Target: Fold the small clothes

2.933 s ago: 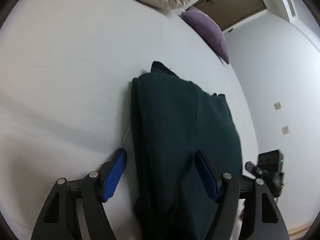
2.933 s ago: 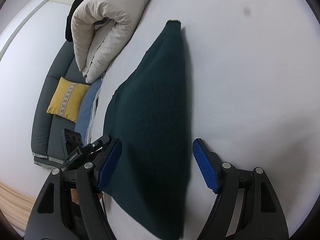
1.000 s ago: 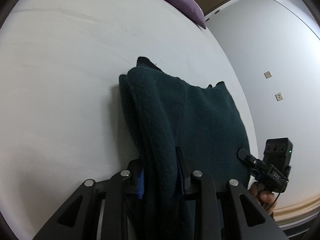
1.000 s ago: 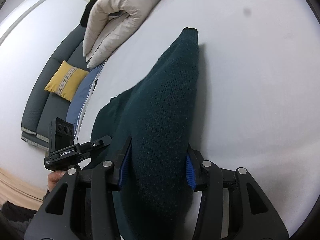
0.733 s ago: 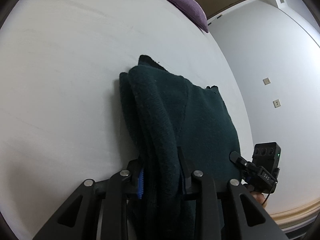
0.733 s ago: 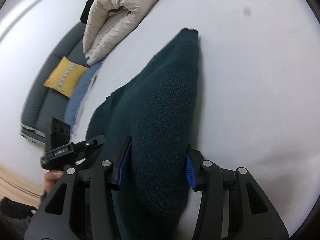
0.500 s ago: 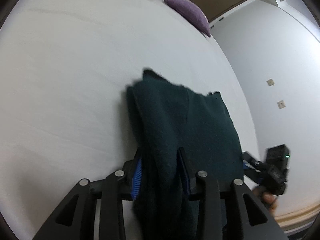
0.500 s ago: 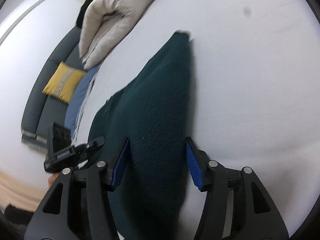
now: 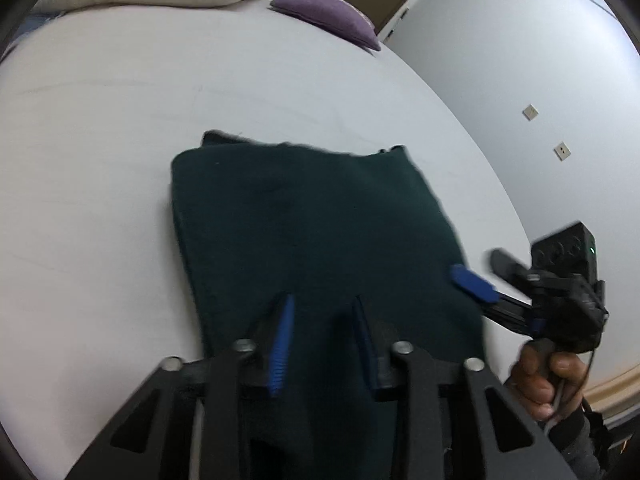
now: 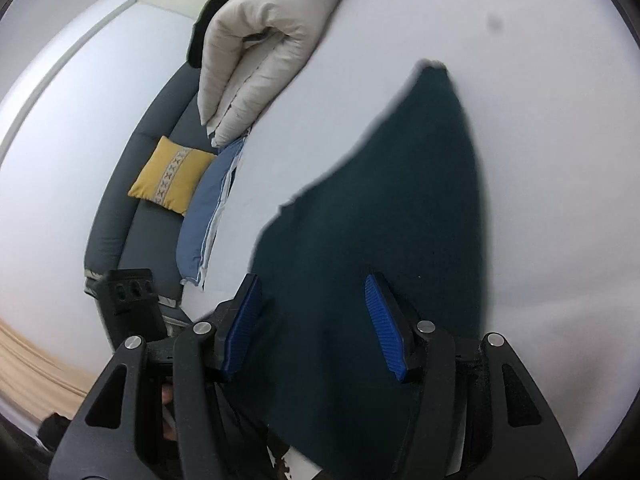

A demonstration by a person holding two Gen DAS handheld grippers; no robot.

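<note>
A dark green sweater lies folded and flat on the white bed. My left gripper sits at its near edge. Its jaws are closing and cloth fills the gap between the pads. My right gripper hovers over the sweater at its other side. Its jaws are closing too, but both blue pads show bare and stand apart from the cloth lying between them. In the left wrist view the right gripper straddles the sweater's right edge, held by a hand.
A rolled cream duvet and a purple pillow lie at the bed's far end. Beside the bed are a grey sofa with a yellow cushion and a blue pillow. The bed's edge runs close behind the right gripper.
The raised, bunched fold of the sweater has come down and now lies flat. The right pads have parted from the cloth. The left gripper has drawn back and risen.
</note>
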